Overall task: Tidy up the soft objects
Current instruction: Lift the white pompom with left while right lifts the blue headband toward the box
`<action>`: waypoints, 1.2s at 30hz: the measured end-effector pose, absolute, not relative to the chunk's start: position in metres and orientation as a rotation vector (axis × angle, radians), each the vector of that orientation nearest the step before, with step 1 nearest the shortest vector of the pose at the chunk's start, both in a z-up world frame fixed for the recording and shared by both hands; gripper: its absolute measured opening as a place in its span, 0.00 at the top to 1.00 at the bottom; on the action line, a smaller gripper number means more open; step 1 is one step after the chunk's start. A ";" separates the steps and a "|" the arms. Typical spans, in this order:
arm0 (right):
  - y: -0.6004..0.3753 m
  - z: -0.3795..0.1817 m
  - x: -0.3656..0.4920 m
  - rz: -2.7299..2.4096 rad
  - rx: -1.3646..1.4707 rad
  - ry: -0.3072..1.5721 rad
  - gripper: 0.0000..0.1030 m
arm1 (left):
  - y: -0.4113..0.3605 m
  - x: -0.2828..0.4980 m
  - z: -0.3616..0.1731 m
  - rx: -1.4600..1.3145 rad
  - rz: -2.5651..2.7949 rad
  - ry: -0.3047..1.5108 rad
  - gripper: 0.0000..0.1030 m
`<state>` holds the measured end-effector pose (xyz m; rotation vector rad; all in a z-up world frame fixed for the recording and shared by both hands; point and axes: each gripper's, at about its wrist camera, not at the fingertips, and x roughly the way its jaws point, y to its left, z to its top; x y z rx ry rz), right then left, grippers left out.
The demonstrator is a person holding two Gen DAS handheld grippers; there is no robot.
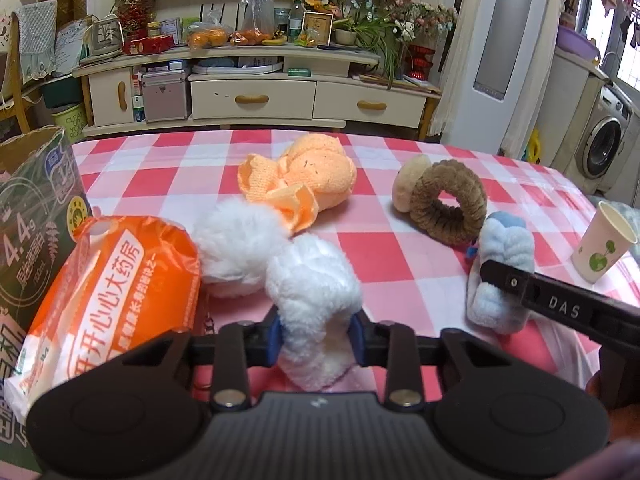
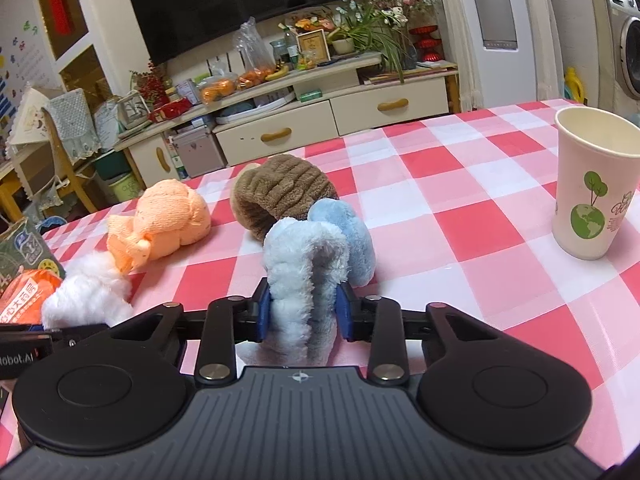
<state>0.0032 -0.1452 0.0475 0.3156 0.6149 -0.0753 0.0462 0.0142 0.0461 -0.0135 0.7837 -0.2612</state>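
Observation:
My left gripper (image 1: pixel 316 336) is shut on a white fluffy toy (image 1: pixel 312 296) near the table's front edge; its second white ball (image 1: pixel 236 244) lies behind. My right gripper (image 2: pixel 306 312) is shut on a light blue plush (image 2: pixel 308 276), which also shows in the left wrist view (image 1: pixel 500 280) with one right finger across it. An orange knitted toy (image 1: pixel 304 176) lies mid-table, also in the right wrist view (image 2: pixel 164 224). A brown plush ring (image 1: pixel 444 204) lies right of it, just behind the blue plush (image 2: pixel 280 196).
The table has a red-and-white checked cloth (image 1: pixel 384 252). An orange plastic bag (image 1: pixel 108 300) and a dark carton (image 1: pixel 32 208) stand at the left. A paper cup (image 2: pixel 592 184) stands at the right. A TV cabinet (image 1: pixel 248 96) is beyond the table.

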 end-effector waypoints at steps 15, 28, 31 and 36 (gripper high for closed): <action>-0.128 0.057 -0.015 -0.044 0.259 0.559 0.69 | 0.032 0.028 0.061 -0.058 -0.291 0.731 0.78; -0.106 0.065 -0.033 0.004 0.198 0.525 0.69 | 0.057 0.007 0.079 -0.096 -0.324 0.668 0.78; -0.105 0.068 -0.037 0.019 0.209 0.521 0.69 | 0.064 0.004 0.084 -0.107 -0.322 0.653 0.78; -0.095 0.076 -0.041 0.052 0.205 0.504 0.69 | 0.073 -0.001 0.092 -0.125 -0.323 0.625 0.78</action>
